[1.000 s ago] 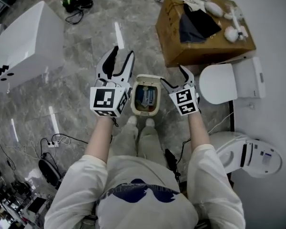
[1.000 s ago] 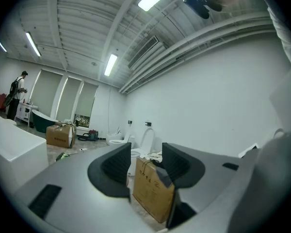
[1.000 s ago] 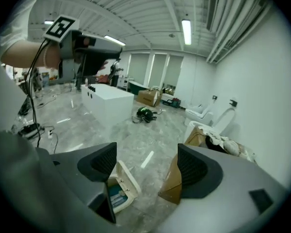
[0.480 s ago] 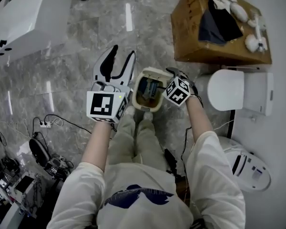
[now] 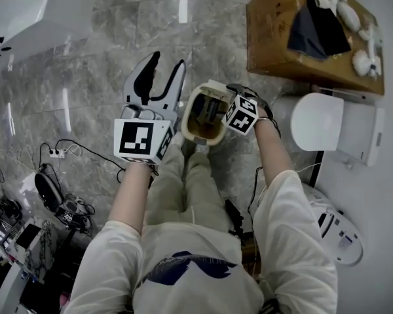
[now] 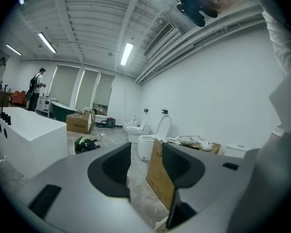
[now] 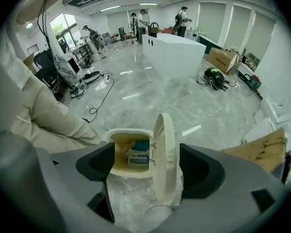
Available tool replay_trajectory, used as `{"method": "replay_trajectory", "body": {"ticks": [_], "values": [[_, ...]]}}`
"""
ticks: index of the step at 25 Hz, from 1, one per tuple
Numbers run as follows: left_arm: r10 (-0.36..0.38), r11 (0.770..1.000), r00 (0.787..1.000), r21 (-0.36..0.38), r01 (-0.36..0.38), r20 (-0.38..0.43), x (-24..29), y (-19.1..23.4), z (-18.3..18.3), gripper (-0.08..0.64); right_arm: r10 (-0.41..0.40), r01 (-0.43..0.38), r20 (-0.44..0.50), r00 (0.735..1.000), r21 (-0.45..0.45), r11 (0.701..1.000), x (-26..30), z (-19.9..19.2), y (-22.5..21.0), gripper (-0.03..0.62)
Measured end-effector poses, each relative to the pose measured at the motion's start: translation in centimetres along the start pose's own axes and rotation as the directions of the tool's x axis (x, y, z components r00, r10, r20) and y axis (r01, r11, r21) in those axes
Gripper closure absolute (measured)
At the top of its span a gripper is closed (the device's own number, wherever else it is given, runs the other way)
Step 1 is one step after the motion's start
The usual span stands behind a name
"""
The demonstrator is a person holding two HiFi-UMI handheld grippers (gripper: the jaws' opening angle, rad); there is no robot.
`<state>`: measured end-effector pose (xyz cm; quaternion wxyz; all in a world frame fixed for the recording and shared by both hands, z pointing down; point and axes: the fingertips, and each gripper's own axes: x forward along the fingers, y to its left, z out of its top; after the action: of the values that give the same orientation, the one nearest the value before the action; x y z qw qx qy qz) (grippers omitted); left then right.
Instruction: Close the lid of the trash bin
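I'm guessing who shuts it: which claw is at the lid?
The right gripper: the upright lid stands between its jaws, just opened wider. The left gripper aims elsewhere.

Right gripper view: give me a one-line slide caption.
Right gripper, jaws just opening wide, frames the upright cream lid of the open trash bin without gripping it.

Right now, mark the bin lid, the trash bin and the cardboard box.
bin lid (image 7: pixel 165 154): right gripper view, middle of the raised panel.
trash bin (image 7: pixel 128 131): right gripper view, rim at the opening's far edge.
cardboard box (image 5: pixel 281 57): head view, brown side wall.
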<state>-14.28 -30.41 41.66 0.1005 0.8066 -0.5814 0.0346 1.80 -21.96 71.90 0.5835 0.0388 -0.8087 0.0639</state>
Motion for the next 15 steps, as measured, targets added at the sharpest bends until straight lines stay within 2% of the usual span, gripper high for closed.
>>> {"method": "replay_trajectory", "body": {"ticks": [5, 15], "values": [[0.006, 1.000, 1.000, -0.002, -0.006, -0.010, 0.9, 0.3, -0.6, 0.376, 0.022, -0.023, -0.019, 1.000, -0.016, 1.000, 0.5, -0.6, 0.1, 0.167], [0.010, 1.000, 1.000, -0.006, -0.010, -0.028, 1.3, 0.3, -1.4, 0.376, 0.024, -0.023, 0.016, 1.000, -0.019, 1.000, 0.2, -0.4, 1.1, 0.169]]}}
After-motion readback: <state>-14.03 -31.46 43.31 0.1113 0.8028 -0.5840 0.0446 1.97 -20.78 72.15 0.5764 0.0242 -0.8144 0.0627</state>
